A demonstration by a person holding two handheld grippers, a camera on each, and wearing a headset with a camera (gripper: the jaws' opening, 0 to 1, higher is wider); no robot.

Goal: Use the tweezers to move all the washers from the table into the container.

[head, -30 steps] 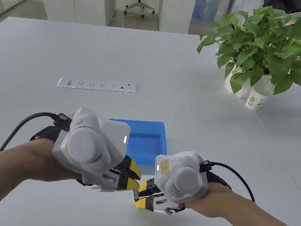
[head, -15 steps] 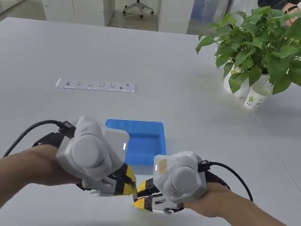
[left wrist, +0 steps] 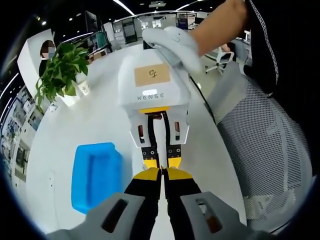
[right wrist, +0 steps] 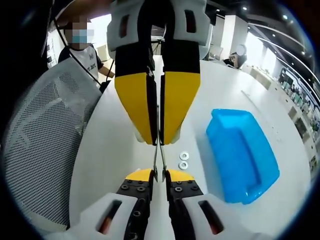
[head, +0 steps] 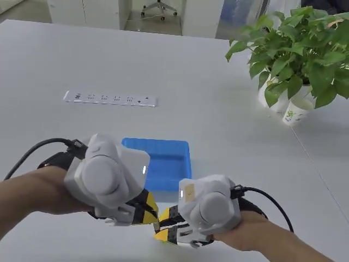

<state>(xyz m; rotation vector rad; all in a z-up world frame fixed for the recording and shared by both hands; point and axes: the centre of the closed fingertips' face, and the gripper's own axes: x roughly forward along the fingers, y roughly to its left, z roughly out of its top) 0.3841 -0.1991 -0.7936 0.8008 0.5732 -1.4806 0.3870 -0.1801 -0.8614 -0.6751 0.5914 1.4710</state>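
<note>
Thin metal tweezers [right wrist: 158, 152] run between the two grippers, which face each other tip to tip. My left gripper [head: 150, 210] is shut on one end of the tweezers; its big yellow jaws come down from the top of the right gripper view. My right gripper [right wrist: 159, 176] is shut on the other end, low and near the table's front edge [head: 162, 226]. Two small washers [right wrist: 183, 160] lie side by side on the white table just beside the tweezers. The blue container [head: 166, 158] sits just beyond the grippers, with no washer seen in it [right wrist: 242, 155].
A white power strip [head: 109, 99] lies further back on the left. A potted plant [head: 294, 49] stands at the far right. A mesh chair [right wrist: 45, 130] is close behind the front edge of the table.
My left gripper has come down and a little right, bringing its jaw tips closer to the right gripper's. The right gripper has barely moved.
</note>
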